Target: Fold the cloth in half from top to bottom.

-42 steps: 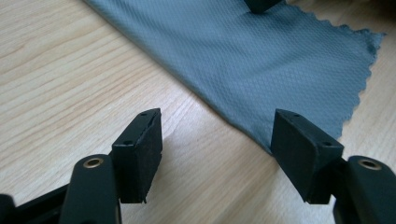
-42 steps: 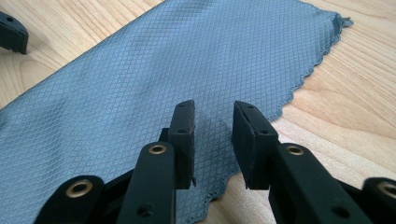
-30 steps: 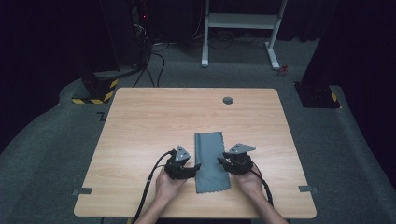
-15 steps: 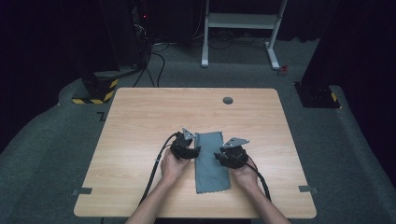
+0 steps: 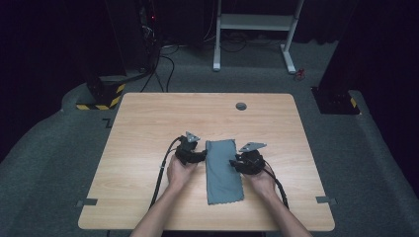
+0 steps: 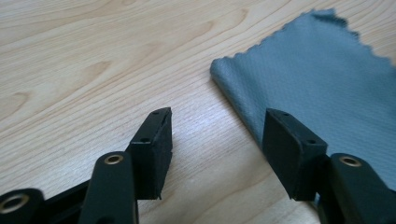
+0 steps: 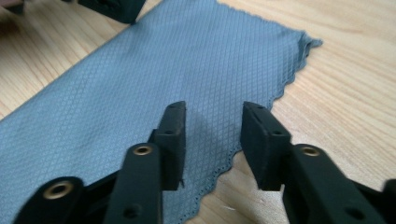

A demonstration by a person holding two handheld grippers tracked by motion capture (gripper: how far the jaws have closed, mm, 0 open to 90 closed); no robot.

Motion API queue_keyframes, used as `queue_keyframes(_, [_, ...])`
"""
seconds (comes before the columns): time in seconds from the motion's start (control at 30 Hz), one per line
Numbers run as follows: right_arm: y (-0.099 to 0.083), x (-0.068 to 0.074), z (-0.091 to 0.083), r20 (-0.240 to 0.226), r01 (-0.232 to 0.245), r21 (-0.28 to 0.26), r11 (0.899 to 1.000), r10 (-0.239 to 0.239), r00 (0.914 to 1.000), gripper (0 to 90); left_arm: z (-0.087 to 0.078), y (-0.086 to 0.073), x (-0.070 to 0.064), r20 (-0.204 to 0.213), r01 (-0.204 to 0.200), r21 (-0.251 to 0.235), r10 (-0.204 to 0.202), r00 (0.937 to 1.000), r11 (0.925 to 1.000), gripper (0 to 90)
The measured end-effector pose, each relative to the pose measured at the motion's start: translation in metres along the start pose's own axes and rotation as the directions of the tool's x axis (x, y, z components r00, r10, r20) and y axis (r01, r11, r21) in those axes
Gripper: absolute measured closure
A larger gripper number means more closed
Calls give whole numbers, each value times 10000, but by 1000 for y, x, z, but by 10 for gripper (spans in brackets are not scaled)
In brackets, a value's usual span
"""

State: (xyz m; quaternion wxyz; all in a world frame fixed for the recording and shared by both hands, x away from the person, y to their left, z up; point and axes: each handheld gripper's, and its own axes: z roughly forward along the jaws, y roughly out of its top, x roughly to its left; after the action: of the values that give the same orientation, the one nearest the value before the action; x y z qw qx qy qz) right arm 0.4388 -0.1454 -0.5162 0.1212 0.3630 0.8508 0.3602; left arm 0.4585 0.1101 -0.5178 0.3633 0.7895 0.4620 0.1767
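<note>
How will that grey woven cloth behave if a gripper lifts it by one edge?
The grey woven cloth lies thin and flat on the wooden table, so it will probably drape limply. It looks light. Its folded edge may open, and pushing would likely bunch it.

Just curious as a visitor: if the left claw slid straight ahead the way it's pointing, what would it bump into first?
Probably the folded edge of the grey cloth: the open left claw straddles that edge, though bare table lies ahead of its other jaw.

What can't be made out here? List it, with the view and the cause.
- High view: how far either gripper's jaws stand apart; the left gripper and right gripper are too small.
- Left gripper view: part of the cloth, cut by the frame edge and hidden behind one jaw.
- High view: the dark round spot on the table, too small to identify.
</note>
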Motion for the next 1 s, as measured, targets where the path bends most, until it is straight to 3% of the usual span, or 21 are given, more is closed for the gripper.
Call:
queue_keyframes(0.13, [2,-4,-2,228,-39,-213,9998,43,9997,575,1,6,1,169,-154,257,150,9997,9996,400])
queue_keyframes(0.33, [9,-18,-4,136,-1110,-251,9935,1113,9937,595,6,24,7,250,268,278,-275,9993,9993,413])
queue_keyframes(0.47, [15,-26,-3,124,-1607,-170,9869,1609,9869,635,12,29,8,160,143,590,-153,9998,9982,442])
queue_keyframes(0.57, [19,-29,-2,245,-1681,-497,9845,1694,9852,645,16,32,8,121,61,779,-71,9999,9969,451])
queue_keyframes(0.73, [29,-34,5,453,-1848,-427,9818,1867,9814,651,22,33,11,135,402,825,-415,9990,9958,451])
queue_keyframes(0.8, [32,-35,8,511,-2100,-359,9770,2117,9760,652,24,32,11,92,393,906,-403,9991,9951,455])
queue_keyframes(0.93, [38,-38,19,972,-1922,-295,9809,1942,9761,653,25,32,10,207,451,869,-471,9987,9952,467])
queue_keyframes(1.0, [39,-39,24,1182,-2016,-307,9790,2038,9718,653,26,32,9,292,430,885,-457,9985,9951,469])
